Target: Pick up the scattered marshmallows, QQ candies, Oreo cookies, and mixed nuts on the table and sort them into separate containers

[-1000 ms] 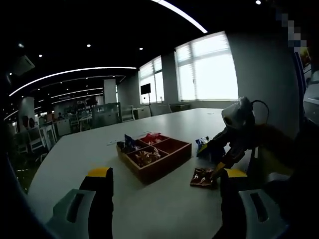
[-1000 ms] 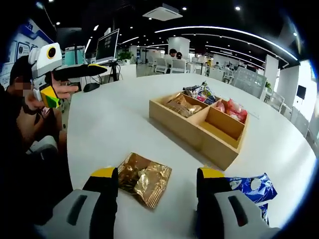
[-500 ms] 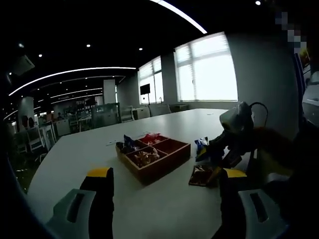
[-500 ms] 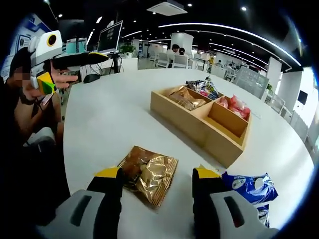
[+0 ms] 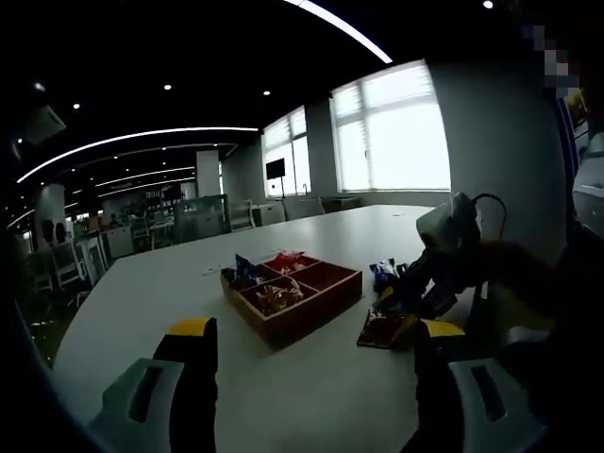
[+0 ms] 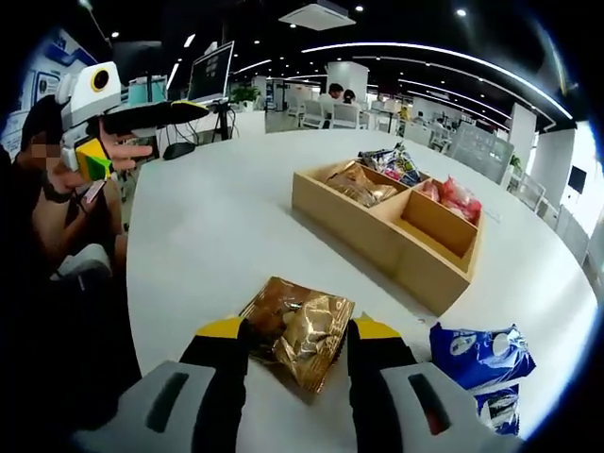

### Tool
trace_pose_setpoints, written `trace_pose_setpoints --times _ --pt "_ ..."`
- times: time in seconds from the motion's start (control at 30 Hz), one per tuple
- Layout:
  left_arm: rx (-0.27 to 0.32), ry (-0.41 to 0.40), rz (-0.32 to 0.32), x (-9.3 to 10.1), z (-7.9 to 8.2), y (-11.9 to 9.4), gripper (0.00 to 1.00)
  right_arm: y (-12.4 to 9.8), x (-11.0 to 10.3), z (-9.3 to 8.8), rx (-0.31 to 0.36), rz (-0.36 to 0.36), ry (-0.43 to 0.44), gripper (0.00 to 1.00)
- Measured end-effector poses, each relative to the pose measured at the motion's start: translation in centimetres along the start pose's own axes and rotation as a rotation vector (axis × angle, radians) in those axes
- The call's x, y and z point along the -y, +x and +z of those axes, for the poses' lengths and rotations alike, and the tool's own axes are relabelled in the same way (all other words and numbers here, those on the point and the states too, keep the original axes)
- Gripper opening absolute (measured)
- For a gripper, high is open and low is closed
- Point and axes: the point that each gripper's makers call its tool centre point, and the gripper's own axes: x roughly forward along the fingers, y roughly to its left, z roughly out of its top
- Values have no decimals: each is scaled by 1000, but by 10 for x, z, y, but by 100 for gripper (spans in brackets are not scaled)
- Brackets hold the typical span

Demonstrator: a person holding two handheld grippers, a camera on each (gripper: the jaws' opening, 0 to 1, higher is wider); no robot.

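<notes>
Right tongs (image 6: 297, 332) have closed onto the gold packet (image 6: 299, 328).

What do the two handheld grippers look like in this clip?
Both have dark jaws with yellow tips on pale grey bodies. The left gripper shows this up close, as does the right gripper. Seen from afar, the left gripper has a white head, a black bar and a yellow-green block.
</notes>
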Motion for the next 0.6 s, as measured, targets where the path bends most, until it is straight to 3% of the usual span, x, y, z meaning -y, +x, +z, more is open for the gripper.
trace_pose_setpoints --times 0.5,0.6 --pt "-10 15 0 0 -2 0 88 -1 -4 2 7 -8 -5 27" --pt "-9 16 3 0 -1 -1 87 -1 -9 3 6 7 -25 20"
